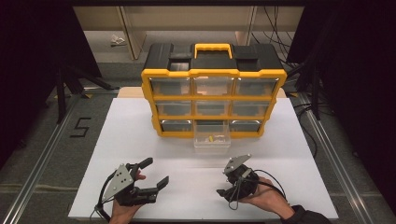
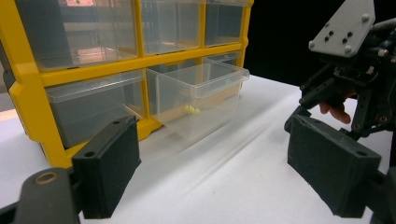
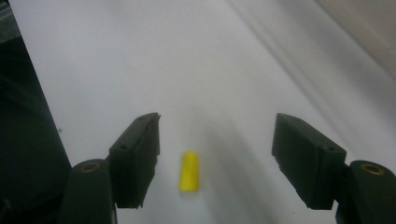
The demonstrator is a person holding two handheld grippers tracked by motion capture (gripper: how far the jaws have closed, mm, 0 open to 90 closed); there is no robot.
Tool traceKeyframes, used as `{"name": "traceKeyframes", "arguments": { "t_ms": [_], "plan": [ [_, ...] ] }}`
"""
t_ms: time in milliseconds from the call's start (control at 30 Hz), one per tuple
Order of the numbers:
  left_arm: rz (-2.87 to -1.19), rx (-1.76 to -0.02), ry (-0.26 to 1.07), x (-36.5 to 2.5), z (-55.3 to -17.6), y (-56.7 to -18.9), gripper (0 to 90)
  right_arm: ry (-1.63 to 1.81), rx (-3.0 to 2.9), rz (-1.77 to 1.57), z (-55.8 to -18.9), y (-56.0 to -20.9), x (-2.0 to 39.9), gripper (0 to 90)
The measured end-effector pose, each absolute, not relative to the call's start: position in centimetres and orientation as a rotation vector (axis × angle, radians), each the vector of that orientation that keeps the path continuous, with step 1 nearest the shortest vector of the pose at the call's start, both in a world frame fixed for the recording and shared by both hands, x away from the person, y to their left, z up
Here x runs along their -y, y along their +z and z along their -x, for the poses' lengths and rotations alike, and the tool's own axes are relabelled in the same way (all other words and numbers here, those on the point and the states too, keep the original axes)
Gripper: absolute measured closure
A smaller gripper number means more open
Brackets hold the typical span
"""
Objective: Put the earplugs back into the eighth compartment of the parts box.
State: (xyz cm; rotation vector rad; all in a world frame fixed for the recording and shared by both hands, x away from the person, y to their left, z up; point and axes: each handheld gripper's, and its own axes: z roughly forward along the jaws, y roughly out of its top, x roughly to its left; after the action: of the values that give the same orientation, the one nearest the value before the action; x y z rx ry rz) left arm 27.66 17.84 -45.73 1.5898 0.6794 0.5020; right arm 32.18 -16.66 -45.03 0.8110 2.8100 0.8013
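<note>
Right tool (image 3: 215, 158) nearest: jaws spread wide, nothing between the pads, pointed down at the white table (image 3: 140, 56). A small yellow peg (image 3: 189, 171) lies flat on the table between the two jaws, closer to the left one in the right gripper view, touching neither. In the high view the right tool (image 1: 223, 190) sits at the front right of the table (image 1: 140, 140), held in the person's right hand (image 1: 266, 198), cable looped beside it; the peg itself is hidden there under the tool.

Left tool (image 1: 156, 173) at front left, held in the left hand (image 1: 122, 210), jaws wide, gripping nothing, aimed toward the organizer. In the left gripper view its jaws (image 2: 212, 175) frame the table and the right tool (image 2: 345, 84) is off to the right.

Farther back, a yellow-and-black organizer (image 1: 214, 95) stands on the table with three rows of clear drawers. The bottom middle drawer (image 1: 212, 140) is pulled out toward the person. Inside it lies something small and yellow (image 2: 192, 110), possibly another peg, too blurred to be sure. The other drawers are pushed in.
</note>
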Motion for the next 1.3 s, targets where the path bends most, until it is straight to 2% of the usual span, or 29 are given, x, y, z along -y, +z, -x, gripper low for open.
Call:
{"name": "traceKeyframes", "arguments": {
  "t_ms": [100,133,500,700,733,800,867,1300],
  "plan": [
    [-1.591,-0.679,0.503,-17.8,-27.7,-45.7,16.4,0.783,-2.823,-0.800,-32.1,-45.3,16.6,37.2],
    [-1.591,-0.678,0.503,-17.8,-27.7,-45.7,16.4,0.756,-2.837,-0.780,-32.0,-45.7,16.5,41.0],
    [-1.591,-0.678,0.504,-17.8,-27.6,-45.7,16.4,0.686,-2.899,-0.761,-31.8,-46.5,16.2,59.3],
    [-1.592,-0.677,0.504,-17.8,-27.7,-45.7,16.4,0.681,-2.915,-0.754,-31.9,-46.7,16.4,66.4],
    [-1.593,-0.678,0.504,-17.8,-27.7,-45.7,16.4,0.675,-2.915,-0.743,-31.8,-46.7,16.4,71.1],
    [-1.594,-0.678,0.504,-17.8,-27.7,-45.7,16.4,0.671,-2.915,-0.743,-31.8,-46.6,16.3,72.4],
    [-1.593,-0.677,0.504,-17.8,-27.7,-45.7,16.4,0.668,-2.931,-0.708,-31.7,-46.6,16.2,79.4],
    [-1.593,-0.678,0.503,-17.8,-27.7,-45.8,16.4,0.779,-2.847,-0.699,-31.7,-45.0,16.7,81.5]
  ]
}}
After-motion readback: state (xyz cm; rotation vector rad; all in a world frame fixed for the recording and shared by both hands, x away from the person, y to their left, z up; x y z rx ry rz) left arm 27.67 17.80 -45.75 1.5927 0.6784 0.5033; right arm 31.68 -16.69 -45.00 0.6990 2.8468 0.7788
